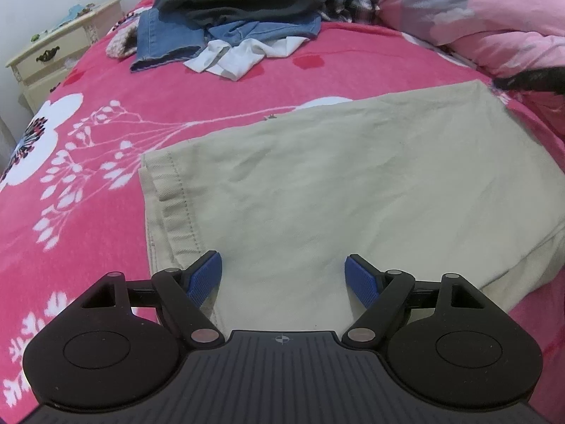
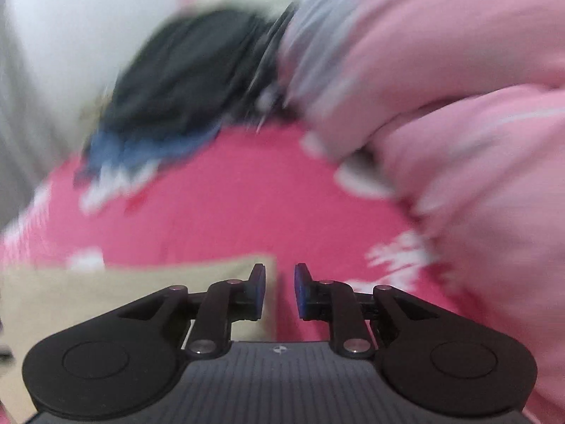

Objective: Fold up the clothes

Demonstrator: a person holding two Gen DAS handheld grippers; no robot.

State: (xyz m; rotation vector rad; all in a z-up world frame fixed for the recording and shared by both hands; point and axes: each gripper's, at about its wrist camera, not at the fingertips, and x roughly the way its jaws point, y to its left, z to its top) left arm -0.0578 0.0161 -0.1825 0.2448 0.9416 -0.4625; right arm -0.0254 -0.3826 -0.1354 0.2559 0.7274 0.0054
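Observation:
Beige trousers [image 1: 353,183] lie folded flat on the pink flowered bedspread [image 1: 88,141], hem end at the left. My left gripper [image 1: 284,265] hovers over their near edge, blue pads wide apart and nothing between them. The right wrist view is blurred. There my right gripper [image 2: 280,275] shows a narrow gap between its pads, just above the right corner of the beige trousers [image 2: 106,300]; the pads press on nothing. A dark blurred shape [image 1: 529,79] sits by the trousers' far right corner; I cannot tell what it is.
A pile of clothes [image 1: 240,7] with jeans, a dark garment, plaid and white cloth lies at the far end of the bed, also seen as the pile [image 2: 176,81]. A bunched pink duvet [image 1: 476,17] fills the right. A cream nightstand [image 1: 60,46] stands at the left.

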